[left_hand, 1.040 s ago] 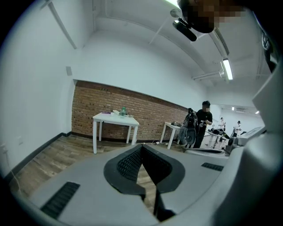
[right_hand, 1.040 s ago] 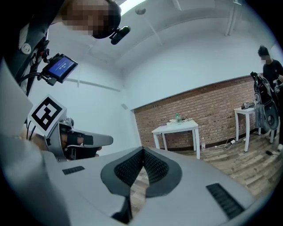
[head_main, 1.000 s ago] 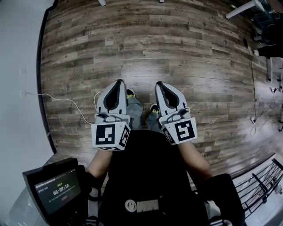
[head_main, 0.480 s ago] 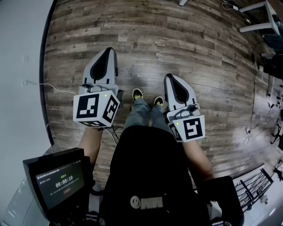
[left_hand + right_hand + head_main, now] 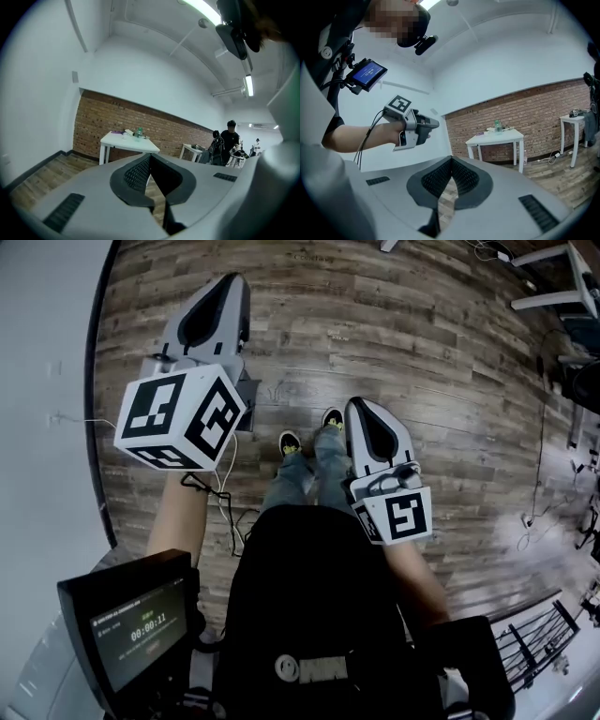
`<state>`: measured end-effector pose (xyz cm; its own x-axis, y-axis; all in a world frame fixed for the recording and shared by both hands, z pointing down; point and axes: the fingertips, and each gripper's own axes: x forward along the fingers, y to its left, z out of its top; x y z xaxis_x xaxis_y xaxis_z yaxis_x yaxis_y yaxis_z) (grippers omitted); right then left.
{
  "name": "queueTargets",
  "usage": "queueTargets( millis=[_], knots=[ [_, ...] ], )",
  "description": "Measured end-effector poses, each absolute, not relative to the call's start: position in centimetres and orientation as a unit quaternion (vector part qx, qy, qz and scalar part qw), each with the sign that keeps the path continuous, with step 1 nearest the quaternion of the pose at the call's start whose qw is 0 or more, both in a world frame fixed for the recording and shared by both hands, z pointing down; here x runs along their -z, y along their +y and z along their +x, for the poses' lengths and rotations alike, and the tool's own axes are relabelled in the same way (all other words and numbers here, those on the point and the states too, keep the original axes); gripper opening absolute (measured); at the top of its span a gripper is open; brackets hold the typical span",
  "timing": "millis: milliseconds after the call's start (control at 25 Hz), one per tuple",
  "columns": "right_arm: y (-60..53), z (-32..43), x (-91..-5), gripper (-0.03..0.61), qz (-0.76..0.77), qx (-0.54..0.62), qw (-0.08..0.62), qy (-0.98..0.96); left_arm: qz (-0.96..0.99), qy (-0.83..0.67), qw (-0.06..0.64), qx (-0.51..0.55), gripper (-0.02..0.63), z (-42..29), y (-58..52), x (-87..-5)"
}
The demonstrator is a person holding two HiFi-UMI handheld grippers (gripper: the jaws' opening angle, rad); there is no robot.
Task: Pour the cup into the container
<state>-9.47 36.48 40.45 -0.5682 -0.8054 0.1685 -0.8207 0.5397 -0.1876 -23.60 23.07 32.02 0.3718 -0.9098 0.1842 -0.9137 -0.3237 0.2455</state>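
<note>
A white wall [image 5: 42, 446] edges the plank floor [image 5: 422, 324]. The left tool [image 5: 232, 282] and right tool [image 5: 356, 407] hang over it, jaws together, empty. Far off, a table [image 5: 123, 140] by the brick wall [image 5: 93, 119] carries small things [image 5: 135, 133]; the cup cannot be picked out.

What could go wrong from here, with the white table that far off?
1. A cable hangs from the left gripper and loops beside the person's legs; it may snag or trip them on the walk over.
2. The left gripper and right gripper are both shut and empty, and must open before any grasp.
3. Items on the white table are too small to identify, so the cup's place is unknown.
</note>
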Motion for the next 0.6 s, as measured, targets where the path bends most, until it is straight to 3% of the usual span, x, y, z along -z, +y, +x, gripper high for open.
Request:
queueTargets(
  millis=[320, 600],
  knots=[
    [31.7, -5.2, -41.0, 0.003, 0.451, -0.144, 0.014, -0.881, 0.815, -0.546, 0.187, -0.05, 0.002, -15.5, 21.2, -36.5],
    [25.7, 0.1, -41.2, 0.003, 0.464, -0.141, 0.014, -0.874, 0.814, -0.551, 0.175, -0.062, 0.002, -11.9, 17.1, -36.8]
  ],
)
